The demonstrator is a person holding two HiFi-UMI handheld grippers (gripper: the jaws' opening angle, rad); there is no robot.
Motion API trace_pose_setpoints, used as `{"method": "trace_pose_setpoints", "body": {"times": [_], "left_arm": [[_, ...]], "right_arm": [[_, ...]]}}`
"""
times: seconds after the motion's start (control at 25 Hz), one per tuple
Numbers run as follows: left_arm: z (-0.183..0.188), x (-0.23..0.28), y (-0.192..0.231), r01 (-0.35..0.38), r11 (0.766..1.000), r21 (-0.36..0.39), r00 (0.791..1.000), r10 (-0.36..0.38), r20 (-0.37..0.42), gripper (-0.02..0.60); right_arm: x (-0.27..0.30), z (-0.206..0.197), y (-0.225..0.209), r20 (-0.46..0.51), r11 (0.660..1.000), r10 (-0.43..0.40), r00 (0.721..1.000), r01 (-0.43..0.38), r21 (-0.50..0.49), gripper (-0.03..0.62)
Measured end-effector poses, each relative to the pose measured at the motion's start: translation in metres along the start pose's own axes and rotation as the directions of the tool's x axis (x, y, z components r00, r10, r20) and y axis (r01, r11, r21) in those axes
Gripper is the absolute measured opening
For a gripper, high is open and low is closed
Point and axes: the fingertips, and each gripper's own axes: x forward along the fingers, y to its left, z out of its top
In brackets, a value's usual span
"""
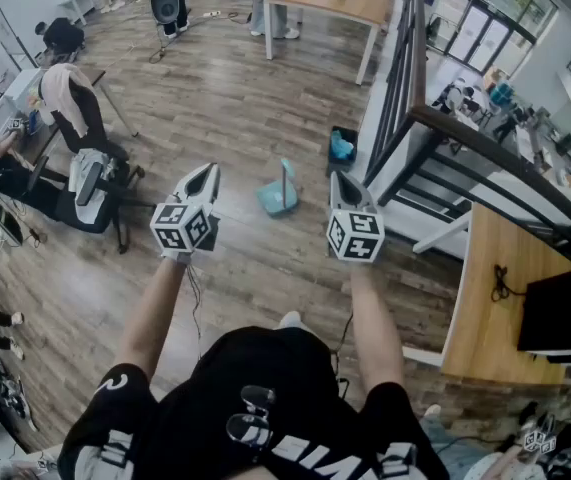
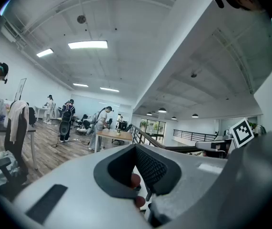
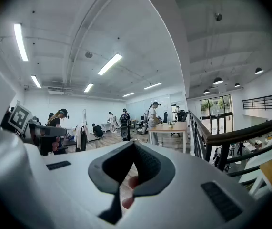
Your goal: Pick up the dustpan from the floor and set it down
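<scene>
The teal dustpan point(image 1: 278, 196) rests on the wood floor point(image 1: 235, 108), handle upright and untouched, with the left tongs point(image 1: 205, 174) at its 9 o'clock and the right tongs point(image 1: 341, 180) at its 3 o'clock, both closed tight on nothing, and a dark bin point(image 1: 342, 148) at its 1 o'clock.

Wood floor point(image 1: 225, 98) straight ahead is wide open, so there's loads of room to come at the dustpan point(image 1: 279, 196) from the front or the left. Right side's tighter: a black bin point(image 1: 342, 148) sits near it, with the dark stair railing point(image 1: 405, 88) just beyond. An office chair point(image 1: 90, 183) stands off left, well apart from it.
</scene>
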Motion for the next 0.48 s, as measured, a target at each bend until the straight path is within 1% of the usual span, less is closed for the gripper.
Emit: {"method": "trace_pose_setpoints", "body": {"times": [0.28,0.48], "left_arm": [[-0.004,0.028,0.002,-0.013,1.0,-0.007,1.0,0.013,-0.007,-0.003],[-0.012,0.043,0.003,-0.035,0.999,-0.017,0.999,0.035,-0.007,-0.003]], "right_arm": [[0.024,0.001,-0.022,0.008,1.0,0.009,1.0,-0.009,-0.013,-0.012],[0.039,-0.002,-0.031,-0.006,0.999,0.047,0.999,-0.047,-0.001,-0.012]]}}
